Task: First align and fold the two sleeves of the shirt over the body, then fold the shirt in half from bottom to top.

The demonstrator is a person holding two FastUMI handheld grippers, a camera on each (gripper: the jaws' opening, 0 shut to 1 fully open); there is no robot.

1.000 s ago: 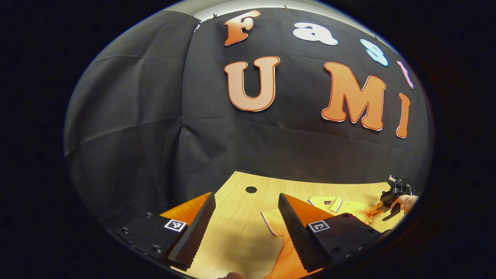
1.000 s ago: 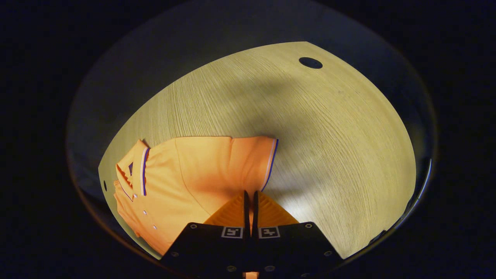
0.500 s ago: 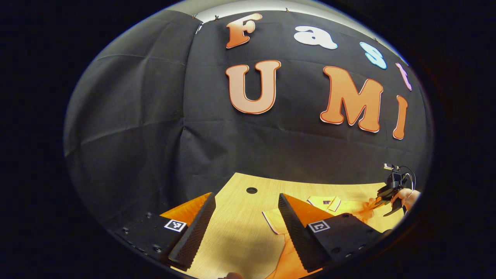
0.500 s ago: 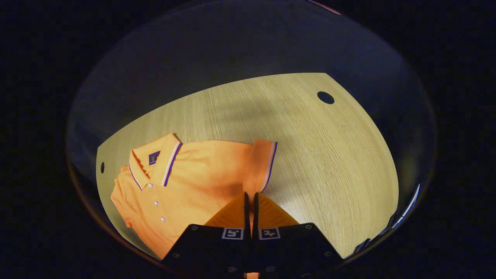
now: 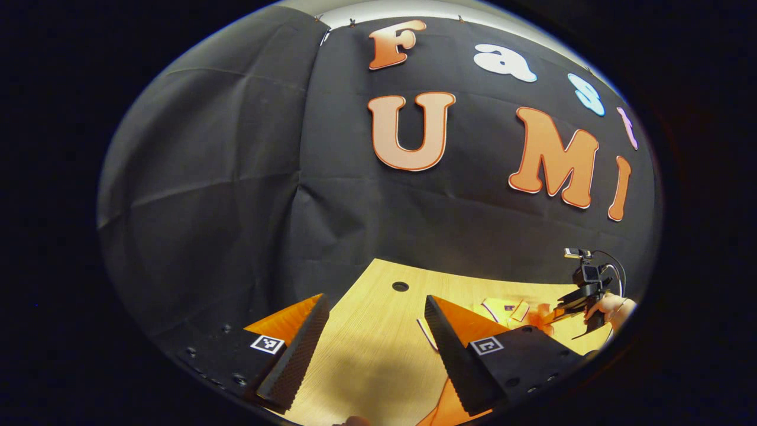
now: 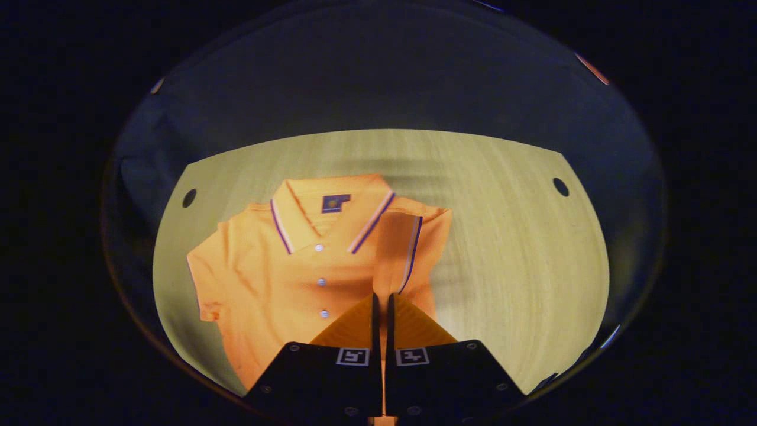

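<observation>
In the left gripper view, the left tongs (image 5: 372,331) stand wide apart with nothing between them, hovering over the bare wooden surface (image 5: 366,367) near its far-left corner, where a round hole (image 5: 400,286) sits at about 12 o'clock from the tips. The shirt (image 5: 502,310) is mostly hidden: the finger at 3 o'clock covers much of it, so just a strip of orange fabric with a striped edge shows past that finger, plus a sliver at the bottom edge. Its collar area is small and hard to make out. At 3 o'clock, far off, the right tongs (image 5: 559,310) are held by a hand (image 5: 612,307) cut off at the edge, and a bit of orange cloth bunches at their tips; whether they grip it cannot be told from here.

In the right gripper view, the right tongs (image 6: 381,302) are pressed together on the shirt's sleeve (image 6: 402,254), which rises from the tips toward 12 o'clock and lies turned over the chest beside the button placket. The pinched spot itself is hidden behind the fingers. The shirt (image 6: 278,278) lies front up, collar at the far side, spreading from 9 to 12 o'clock of the tips; its hem is cut off at the bottom edge. The other sleeve (image 6: 204,290) sticks out at 9 o'clock, flat on the surface (image 6: 508,266). Two holes mark the far corners of the surface, one (image 6: 189,197) at 10 o'clock and one (image 6: 560,187) at 2 o'clock.
</observation>
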